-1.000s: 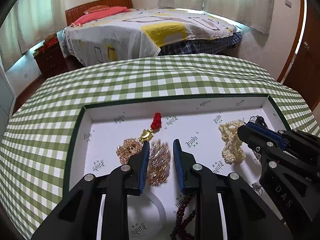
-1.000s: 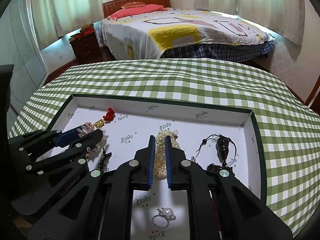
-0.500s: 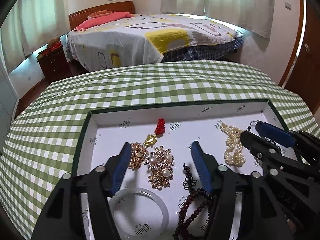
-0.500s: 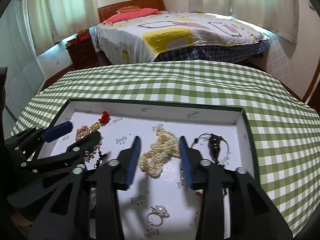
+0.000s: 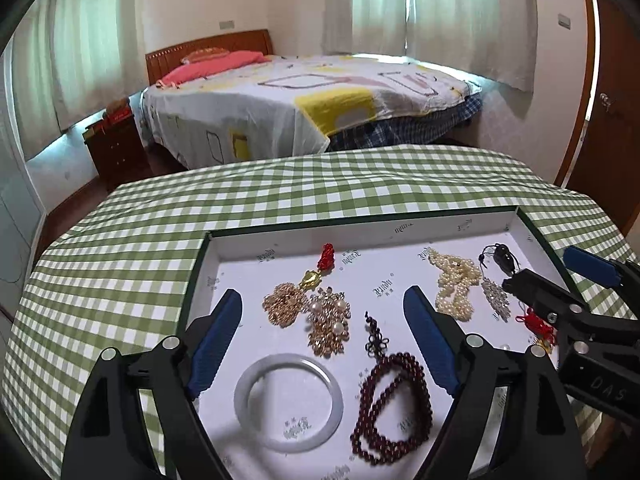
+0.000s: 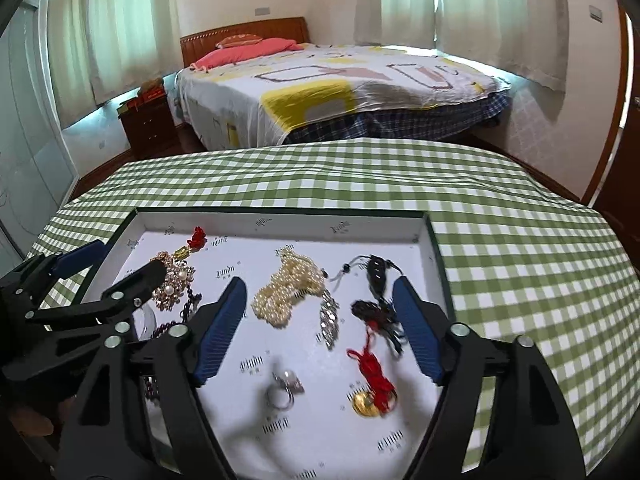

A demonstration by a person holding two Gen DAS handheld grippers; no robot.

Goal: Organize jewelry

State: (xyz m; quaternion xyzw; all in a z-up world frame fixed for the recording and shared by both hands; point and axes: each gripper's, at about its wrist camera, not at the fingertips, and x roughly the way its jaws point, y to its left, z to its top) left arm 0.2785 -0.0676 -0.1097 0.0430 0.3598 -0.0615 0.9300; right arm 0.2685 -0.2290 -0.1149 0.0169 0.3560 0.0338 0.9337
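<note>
Shallow white-lined tray (image 5: 400, 229) with a dark green rim, set on a table under a green gingham cloth (image 5: 304, 184); it serves as the single sorting surface, so every piece lies flat and apart enough to be picked singly. Left half: gold filigree brooch (image 5: 282, 304) touching a pearl-set brooch (image 5: 330, 322), a gold charm on a red knot (image 5: 320, 268) just behind them, a pale jade bangle (image 5: 289, 400) and a dark red bead strand (image 5: 394, 396) nearest the camera. Right half: heaped pearl necklace (image 6: 286, 292), silver rhinestone piece (image 6: 330, 322) beside it, black corded pendant (image 6: 378, 274), pearl ring (image 6: 285, 388), gold coin charm on red cord (image 6: 372, 388). Left gripper (image 5: 322, 334): jaws spread wide, holding nothing, poised above the brooches and bangle. Right gripper (image 6: 320, 330): jaws likewise wide and empty, framing the pearl necklace and rhinestone piece. Judged: both tools stand clear between picks; the groupings look largely settled.
</note>
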